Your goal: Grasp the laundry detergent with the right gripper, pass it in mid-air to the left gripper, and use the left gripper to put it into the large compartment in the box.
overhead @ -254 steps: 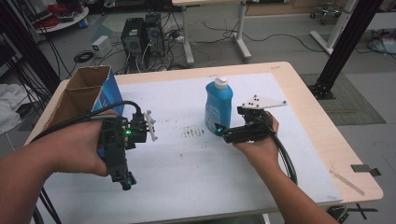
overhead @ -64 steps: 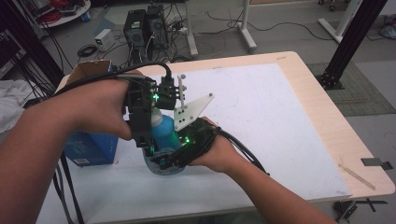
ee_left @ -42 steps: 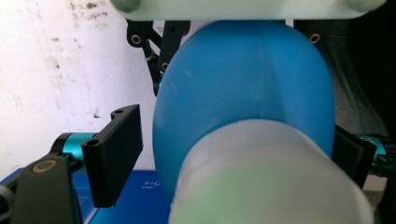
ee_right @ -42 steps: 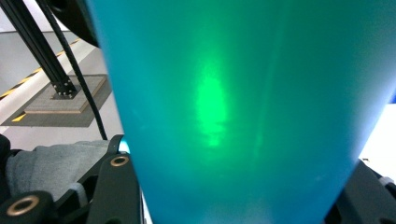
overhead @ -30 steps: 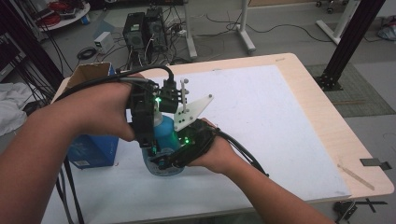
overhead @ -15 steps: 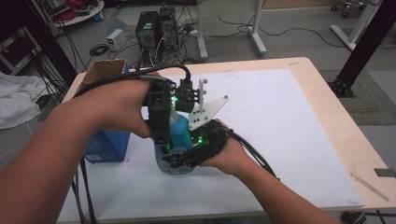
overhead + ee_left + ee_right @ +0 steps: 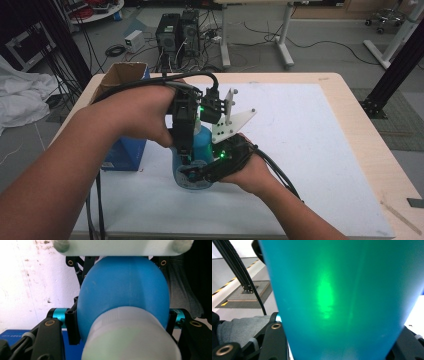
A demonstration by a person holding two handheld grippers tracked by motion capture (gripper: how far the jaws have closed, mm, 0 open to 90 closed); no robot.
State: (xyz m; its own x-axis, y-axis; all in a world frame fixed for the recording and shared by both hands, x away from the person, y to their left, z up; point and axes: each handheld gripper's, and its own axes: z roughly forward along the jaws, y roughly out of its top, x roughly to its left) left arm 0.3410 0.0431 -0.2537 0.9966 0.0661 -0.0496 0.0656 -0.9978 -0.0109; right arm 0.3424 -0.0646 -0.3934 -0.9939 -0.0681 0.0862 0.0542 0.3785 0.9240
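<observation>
A blue bottle (image 7: pixel 202 145) with a white cap (image 7: pixel 130 337) stands upright on the white mat, near the table's front left. My right gripper (image 7: pixel 200 175) comes in level from the right and is shut on the bottle's lower body (image 7: pixel 337 297). My left gripper (image 7: pixel 186 156) points down over the bottle's top. In the left gripper view its jaws flank the neck and cap, with the blue shoulders (image 7: pixel 122 290) below. Those jaws have just been closing with the cap between them, and they grip it now. In the high view the left hand hides the cap.
An open blue carton (image 7: pixel 120 155) with brown flaps stands right next to the bottle on its left. The white mat (image 7: pixel 310 130) stretches bare to the right and back. The wooden table edge (image 7: pixel 370 150) runs along the right; computers and cables lie on the floor beyond.
Since the oldest frame the bottle has moved from the mat's middle to beside the carton, and the left gripper has come onto its top. Over the last second both hands keep their place.
</observation>
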